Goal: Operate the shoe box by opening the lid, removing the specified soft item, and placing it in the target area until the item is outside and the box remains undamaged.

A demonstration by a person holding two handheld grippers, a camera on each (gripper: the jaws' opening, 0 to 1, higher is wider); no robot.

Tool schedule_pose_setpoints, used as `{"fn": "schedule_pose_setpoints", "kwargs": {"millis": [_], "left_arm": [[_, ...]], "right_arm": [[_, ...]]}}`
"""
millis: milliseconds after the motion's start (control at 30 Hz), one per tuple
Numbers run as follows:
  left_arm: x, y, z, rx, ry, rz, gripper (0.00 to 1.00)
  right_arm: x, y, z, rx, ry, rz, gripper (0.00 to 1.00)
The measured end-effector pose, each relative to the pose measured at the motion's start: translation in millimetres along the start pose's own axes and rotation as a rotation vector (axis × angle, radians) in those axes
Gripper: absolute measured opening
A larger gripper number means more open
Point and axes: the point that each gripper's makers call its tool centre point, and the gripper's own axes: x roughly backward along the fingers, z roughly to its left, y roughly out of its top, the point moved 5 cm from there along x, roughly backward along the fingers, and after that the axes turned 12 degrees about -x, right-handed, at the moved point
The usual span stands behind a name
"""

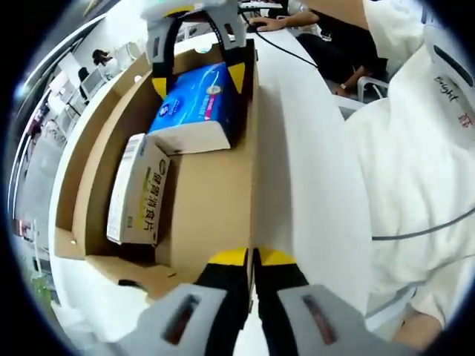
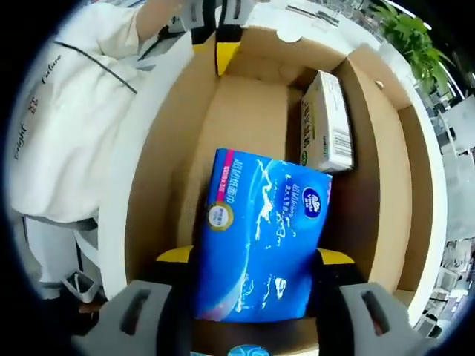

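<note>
The box [image 2: 148, 193] was already opened. Inside it, the tissue pack [image 2: 256, 237] was squeezed by the right gripper [image 2: 256, 259]. Its wall was pinched by the left gripper [image 1: 252, 259]. Lifting out was left.

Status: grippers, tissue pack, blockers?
Left gripper shut on box wall. Right gripper shut on tissue pack, inside box. Small carton alongside, clear.
</note>
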Motion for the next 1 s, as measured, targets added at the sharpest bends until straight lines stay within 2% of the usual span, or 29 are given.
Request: {"fn": "schedule_pose_setpoints", "kwargs": {"millis": [100, 233, 367, 567, 667, 800, 1000], "left_arm": [[0.0, 0.3, 0.2, 0.004, 0.003, -0.001, 0.02], [0.1, 0.5, 0.1, 0.004, 0.002, 0.000, 0.02], [0.2, 0.6, 0.1, 0.006, 0.005, -0.001, 0.02], [0.2, 0.5, 0.1, 0.005, 0.002, 0.001, 0.02], [0.3, 0.1, 0.6, 0.004, 0.003, -0.001, 0.02], [0.4, -0.4, 1.2, 0.004, 0.004, -0.001, 0.02], [0.6, -0.8, 1.6, 0.002, 0.006, -0.004, 0.02]], "right_arm": [[-1.6, 1.6, -1.1, 0.013, -0.013, -0.007, 0.64], [-2.5, 3.6, 3.8, 0.058, -0.026, 0.017, 0.65], [-2.3, 5.5, 2.9, 0.057, -0.032, 0.033, 0.66], [-1.4, 12.6, 1.0, -0.014, 0.001, 0.004, 0.68], [-6.4, 13.6, -3.1, -0.048, -0.003, 0.018, 0.68], [-16.4, 14.3, 2.1, -0.072, 0.011, 0.026, 0.74], [-22.2, 12.5, 2.7, -0.079, 0.009, 0.045, 0.75]]}}
